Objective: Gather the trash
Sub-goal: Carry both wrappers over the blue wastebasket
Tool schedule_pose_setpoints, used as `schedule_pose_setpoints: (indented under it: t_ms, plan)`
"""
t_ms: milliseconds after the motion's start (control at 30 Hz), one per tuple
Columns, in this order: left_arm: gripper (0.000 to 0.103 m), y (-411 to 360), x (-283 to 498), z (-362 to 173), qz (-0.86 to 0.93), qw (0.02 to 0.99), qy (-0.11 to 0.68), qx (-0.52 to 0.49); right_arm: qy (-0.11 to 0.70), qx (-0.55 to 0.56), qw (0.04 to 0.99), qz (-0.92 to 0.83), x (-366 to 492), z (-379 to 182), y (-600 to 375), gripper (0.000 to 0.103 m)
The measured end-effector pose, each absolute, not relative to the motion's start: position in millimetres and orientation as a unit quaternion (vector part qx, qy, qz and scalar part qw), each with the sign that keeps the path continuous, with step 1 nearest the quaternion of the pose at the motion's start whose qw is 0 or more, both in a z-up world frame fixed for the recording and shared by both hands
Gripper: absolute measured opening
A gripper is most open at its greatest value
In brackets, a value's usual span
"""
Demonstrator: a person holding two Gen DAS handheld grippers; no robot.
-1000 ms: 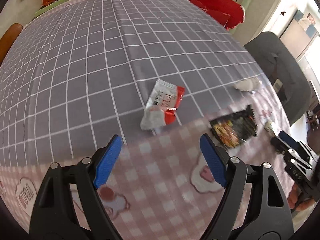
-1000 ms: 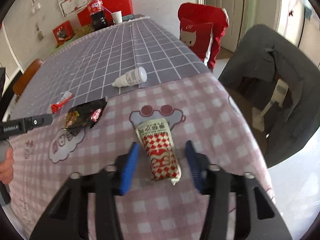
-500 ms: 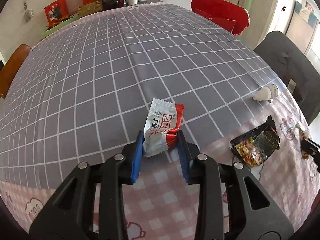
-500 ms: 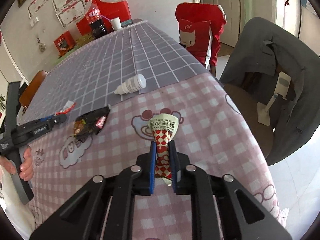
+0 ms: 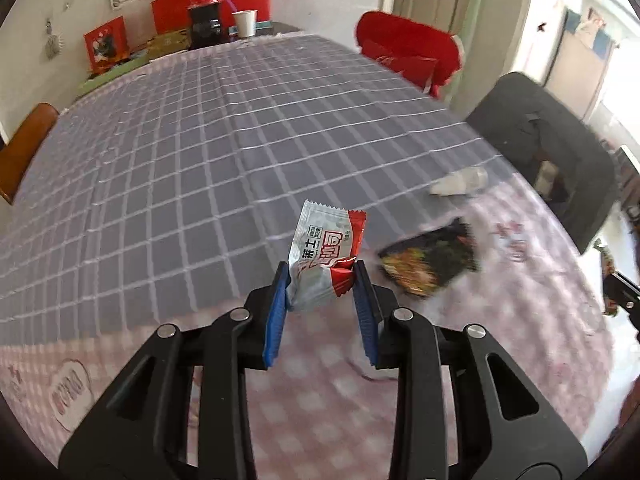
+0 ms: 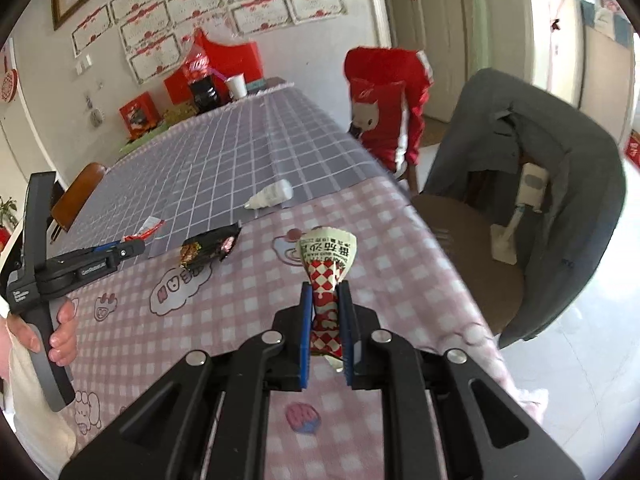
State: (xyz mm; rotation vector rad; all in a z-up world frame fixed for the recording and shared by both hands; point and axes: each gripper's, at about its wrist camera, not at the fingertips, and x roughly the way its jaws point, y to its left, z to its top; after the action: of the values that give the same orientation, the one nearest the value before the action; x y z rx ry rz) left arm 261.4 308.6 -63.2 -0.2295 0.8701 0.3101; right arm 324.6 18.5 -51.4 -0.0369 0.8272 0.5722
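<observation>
Left wrist view: white-and-red snack wrapper [image 5: 326, 254], crinkled, printed with red and dark characters, serrated top edge, standing up clear of the table [image 5: 160, 168]. Pinched at its lower half by the left gripper [image 5: 321, 280], blue pads pressed against both sides, jaws having just closed in on it. Beyond and to the right, lying flat on the pink checked cloth: a black snack bag [image 5: 432, 262] with orange and yellow print, blurred. Farther off, near the seam with the grey grid cloth, a small white bottle [image 5: 460, 182] on its side, also blurred.

Right wrist view: red-and-white checkered packet [image 6: 326, 276], squeezed narrow at the middle, cream top with dark print flaring out above the pads, lifted off the pink cloth. Clamped by the right gripper [image 6: 326, 292], jaws having just drawn nearly together on it. Off to the left, the left gripper [image 6: 132, 246] carried by a hand [image 6: 60, 332], with the white-and-red wrapper [image 6: 146, 230] at its tip above the grey cloth. Just beside it, the black bag [image 6: 210, 246]; beyond, the white bottle [image 6: 270, 199].
</observation>
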Motion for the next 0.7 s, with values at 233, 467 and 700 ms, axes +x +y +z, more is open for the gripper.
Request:
schedule_pose_setpoints:
  t_ms: [233, 467, 700]
  plan:
    - [0.031, 256.5, 252.5, -53.1, 0.113, 0.901, 0.408, -0.096, 0.386, 0.023, 0.892, 0.235, 303.3, -42.2, -39.1, 0.013]
    - [0.031, 181.8, 257.9, -48.7, 0.053, 0.909, 0.408, -0.069, 0.377, 0.056, 0.906, 0.187, 282.3, -42.3, -110.3, 0.013]
    - [0.031, 98.6, 267.5, -50.5, -0.020, 0.909, 0.415, -0.038, 0.366, 0.084, 0.920, 0.114, 260.0, -51.5, -187.4, 0.013]
